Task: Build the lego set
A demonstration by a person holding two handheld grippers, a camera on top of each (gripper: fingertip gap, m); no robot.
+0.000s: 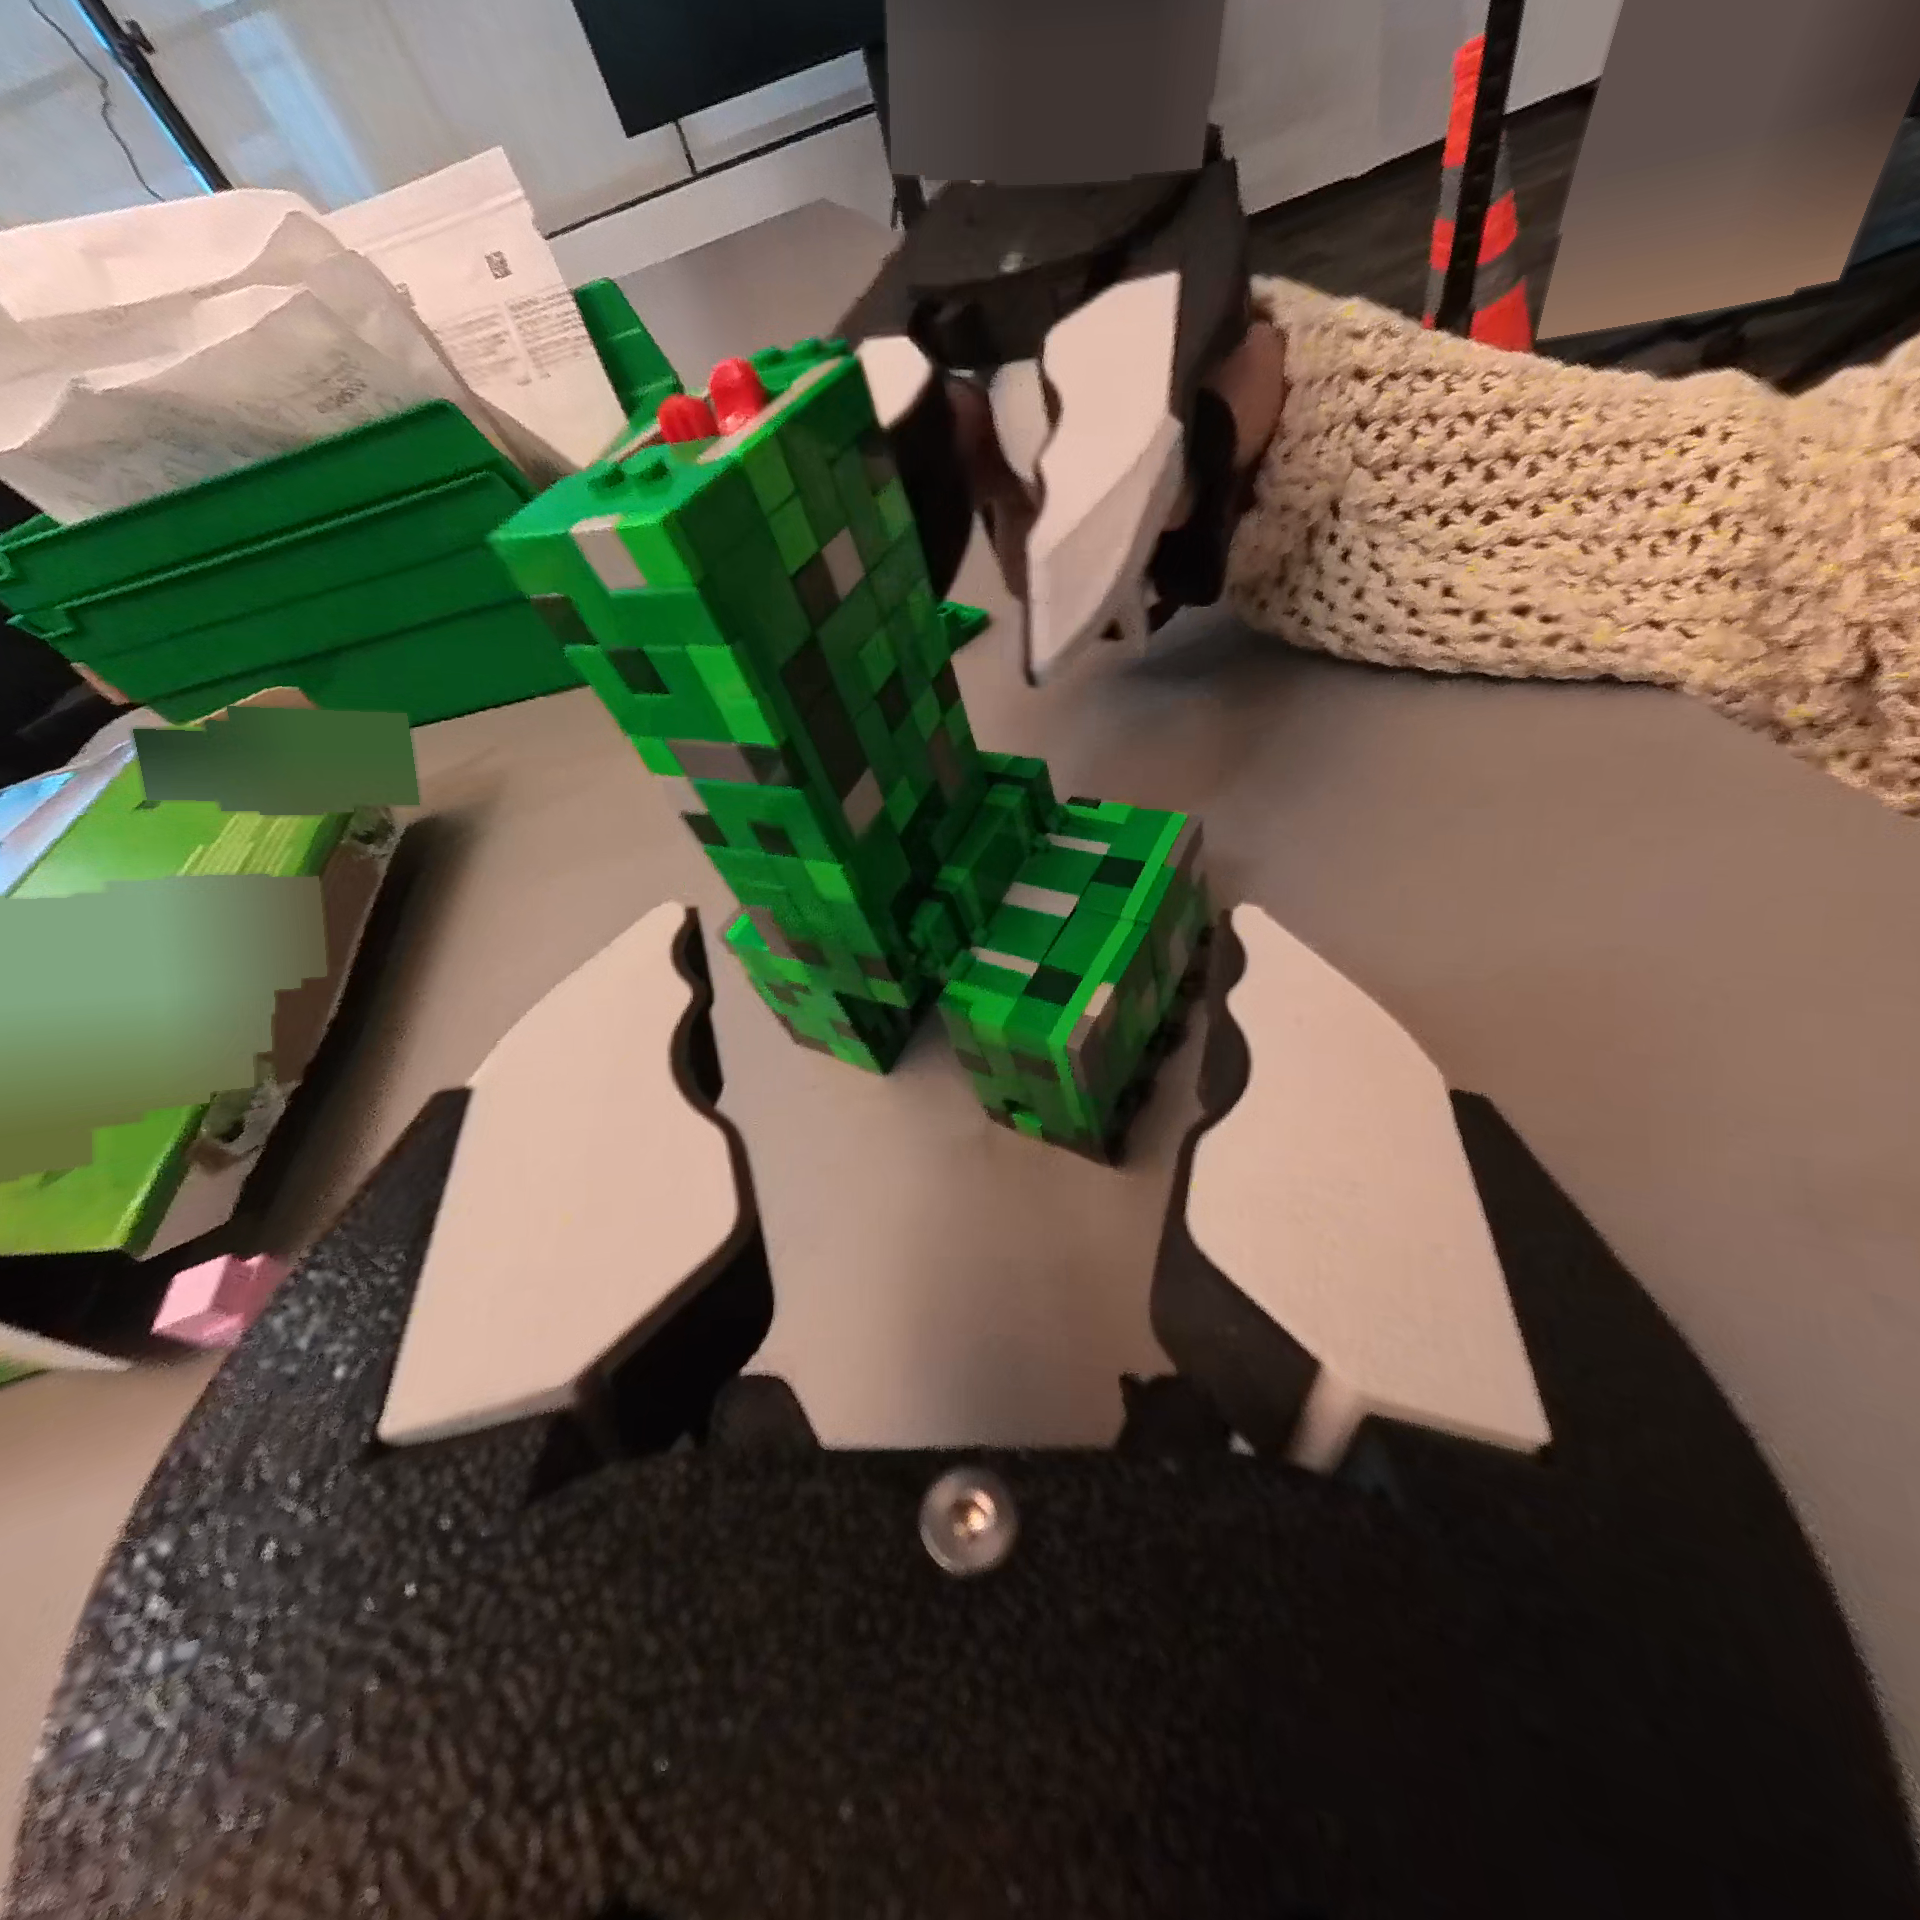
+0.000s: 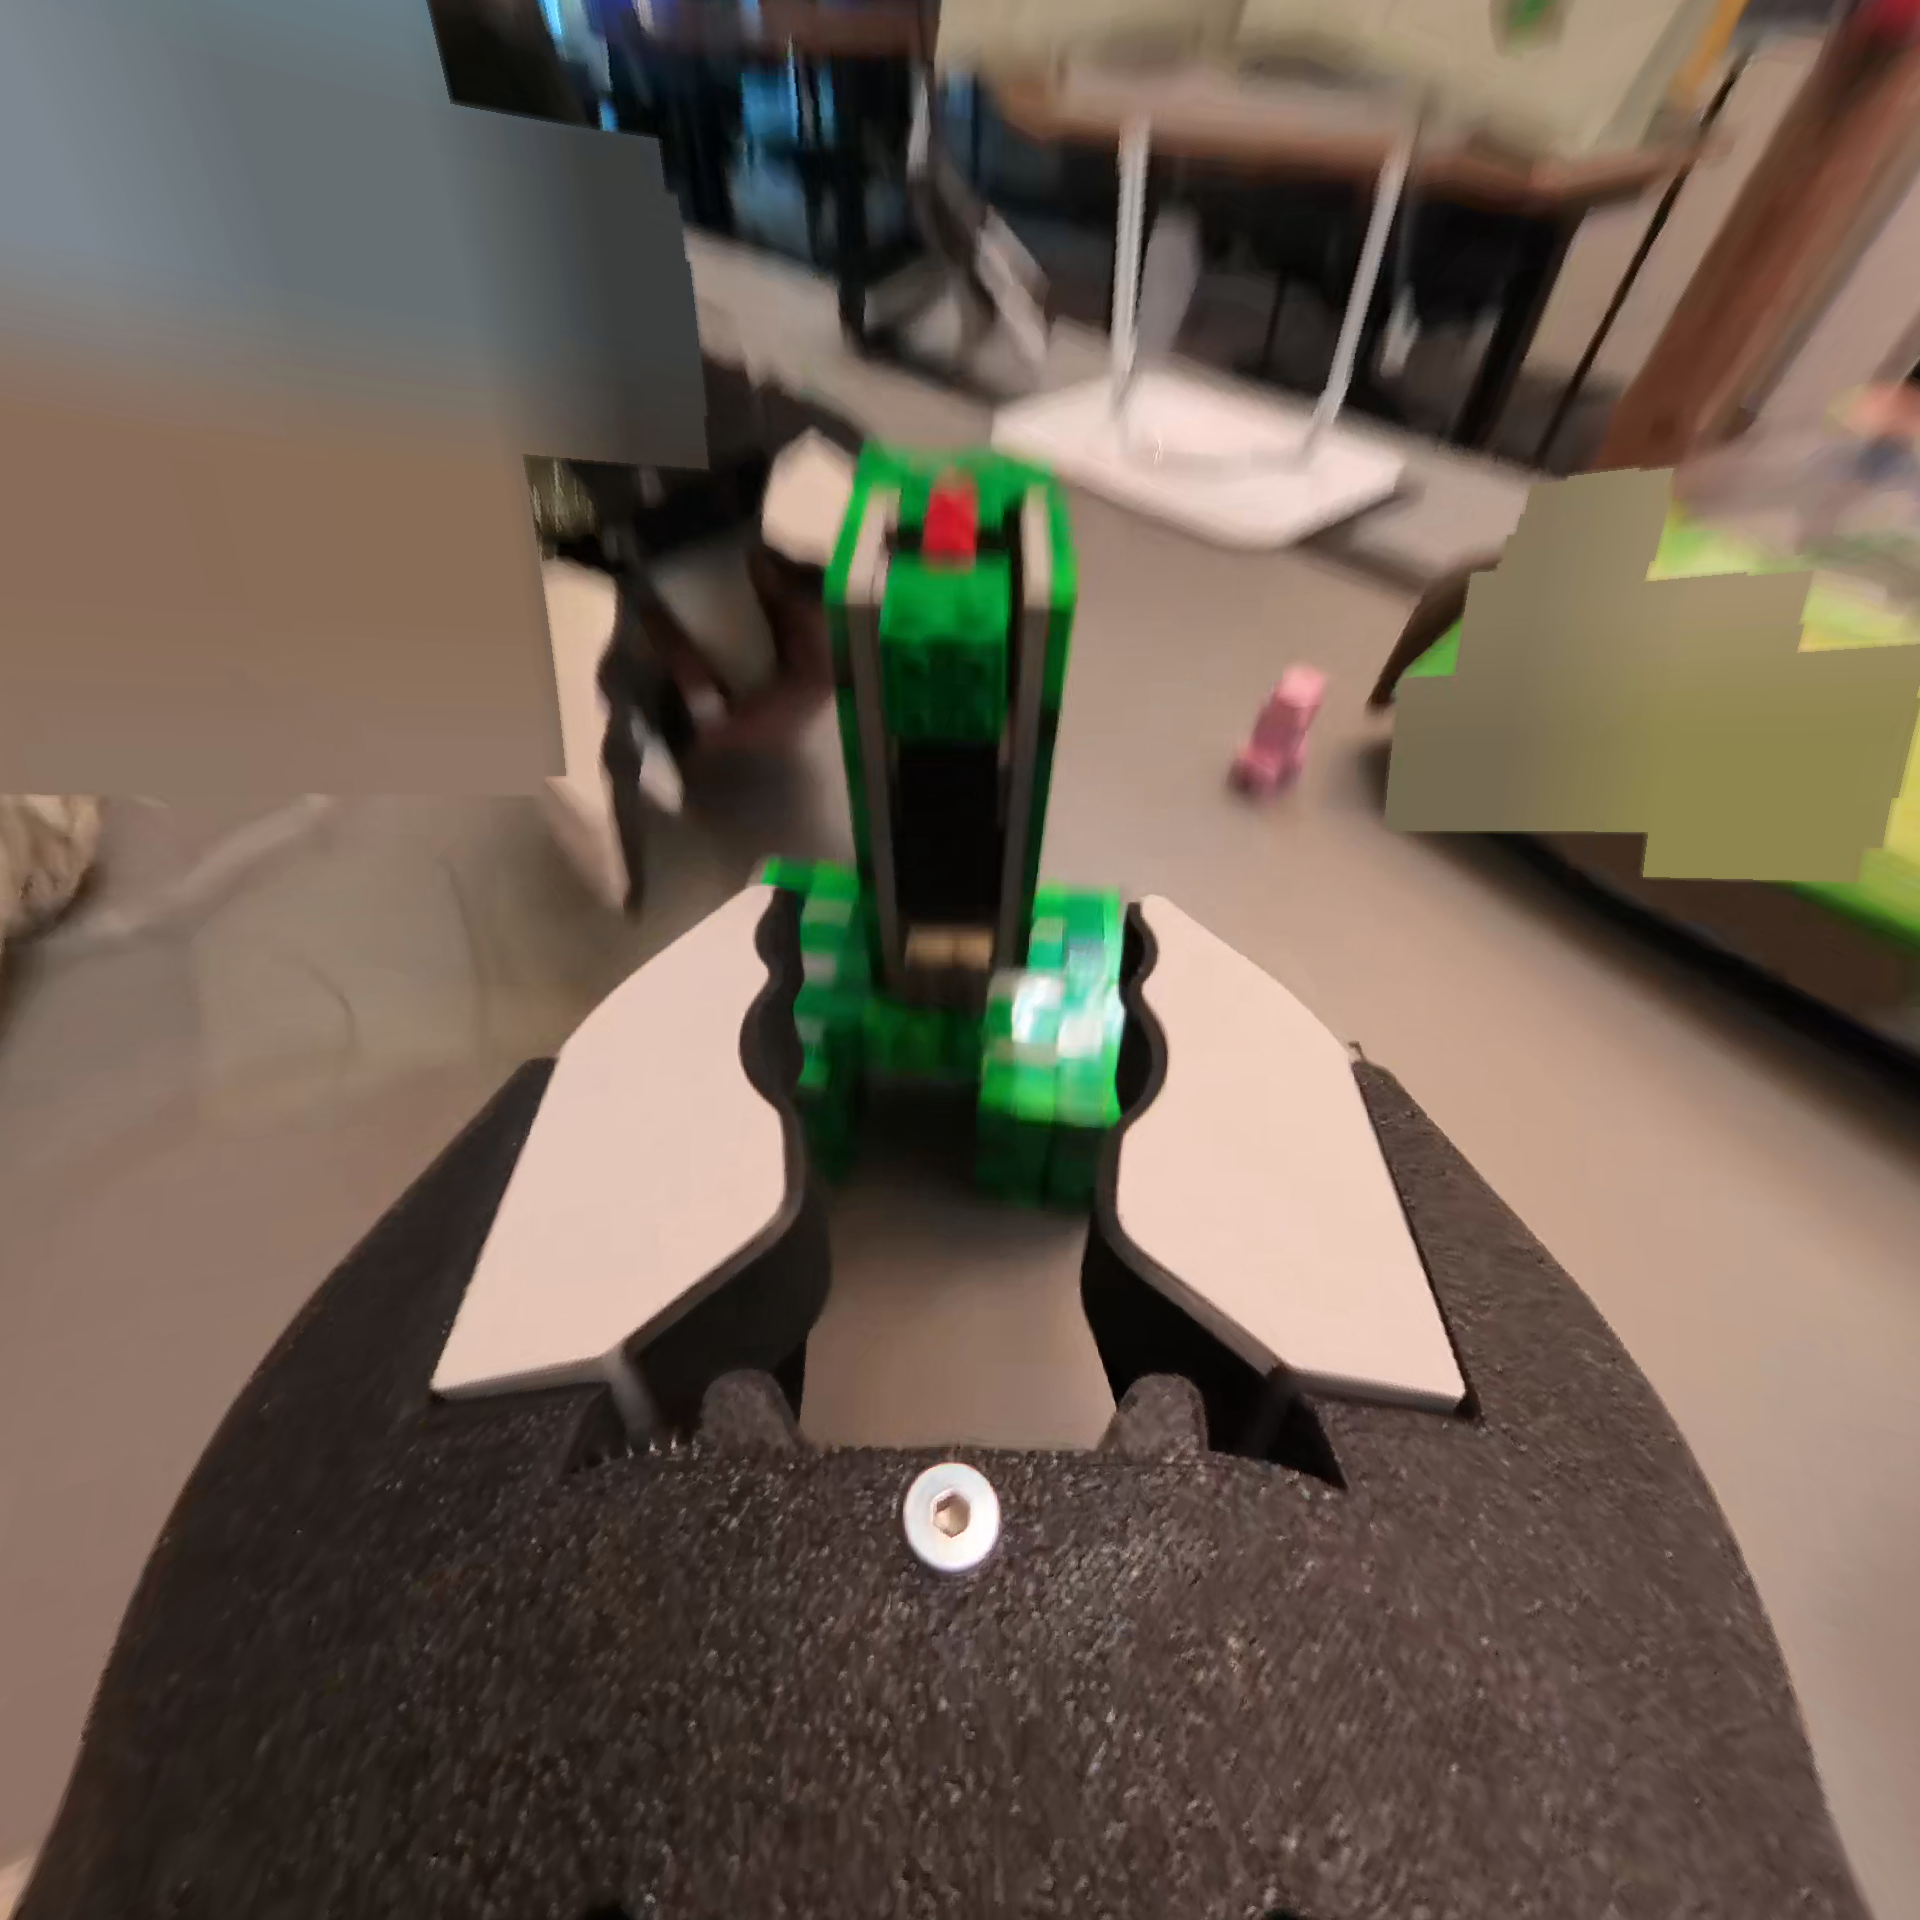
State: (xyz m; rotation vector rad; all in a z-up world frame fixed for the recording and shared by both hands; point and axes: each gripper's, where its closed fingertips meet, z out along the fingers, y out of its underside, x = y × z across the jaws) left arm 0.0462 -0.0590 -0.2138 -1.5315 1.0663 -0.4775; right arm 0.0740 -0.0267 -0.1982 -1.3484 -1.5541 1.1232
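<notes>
The left gripper (image 1: 961, 935) stands open around the feet of the green lego creeper (image 1: 790, 665) on the grey table (image 1: 1455, 935); the right gripper (image 2: 951, 935), at one o'clock, brackets them too, fingers spread.

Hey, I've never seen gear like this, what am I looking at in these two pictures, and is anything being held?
These are hand-held tongs, one in each of a person's hands, each carrying a camera that looks along its two fingers. The left camera shows the left tongs open around the feet of a green brick figure standing on a grey table, with the right tongs and a knitted sleeve beyond. The blurry right camera shows the right tongs open near the same figure. Neither visibly grips anything. A green box, papers and a small pink toy lie nearby.
</notes>
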